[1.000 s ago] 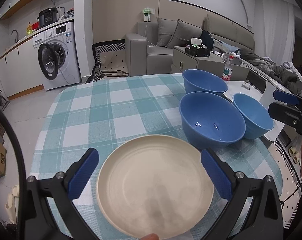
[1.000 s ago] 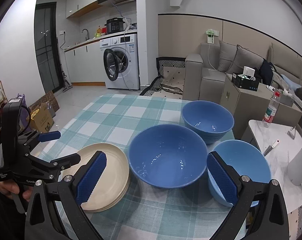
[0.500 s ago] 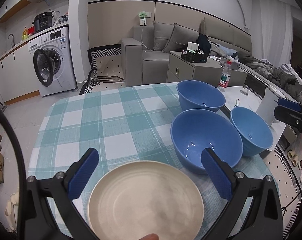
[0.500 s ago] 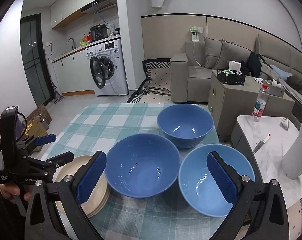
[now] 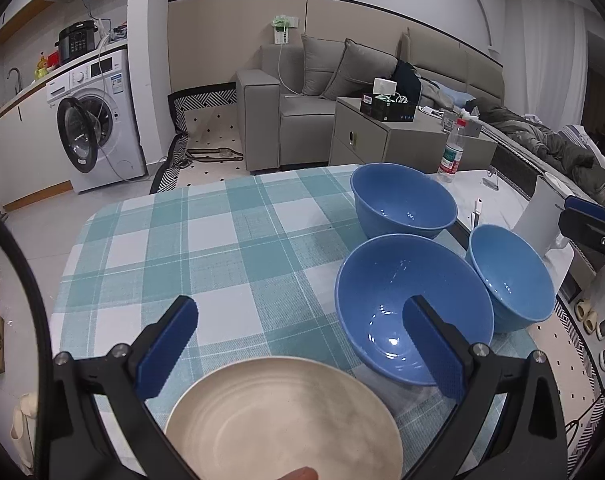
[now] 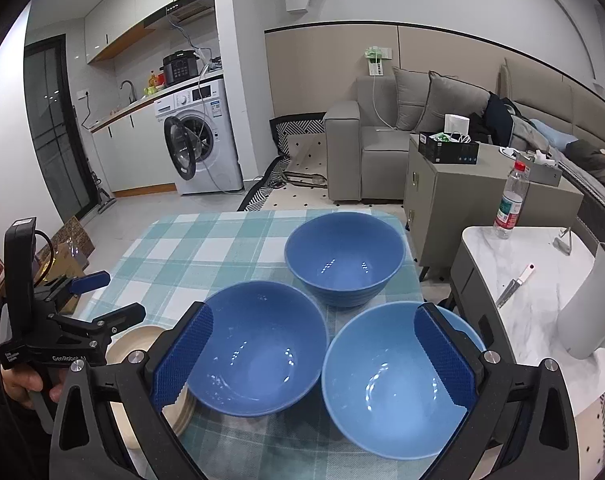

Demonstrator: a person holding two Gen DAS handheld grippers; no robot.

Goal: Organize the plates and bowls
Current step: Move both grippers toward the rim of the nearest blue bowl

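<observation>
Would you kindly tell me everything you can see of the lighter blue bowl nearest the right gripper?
The lighter blue bowl is round, deep and glossy, likely ceramic or plastic, with highlights inside. It is empty and sits upright on the checked tablecloth at the table's right edge, close beside the middle blue bowl; contact is unclear. The right gripper hangs above it, jaws open, not gripping it.

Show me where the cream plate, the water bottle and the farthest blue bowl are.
cream plate (image 5: pixel 286 420): left wrist view, on its bare inner face.
water bottle (image 6: pixel 509 205): right wrist view, on its label.
farthest blue bowl (image 6: pixel 344 260): right wrist view, on its inner wall.
</observation>
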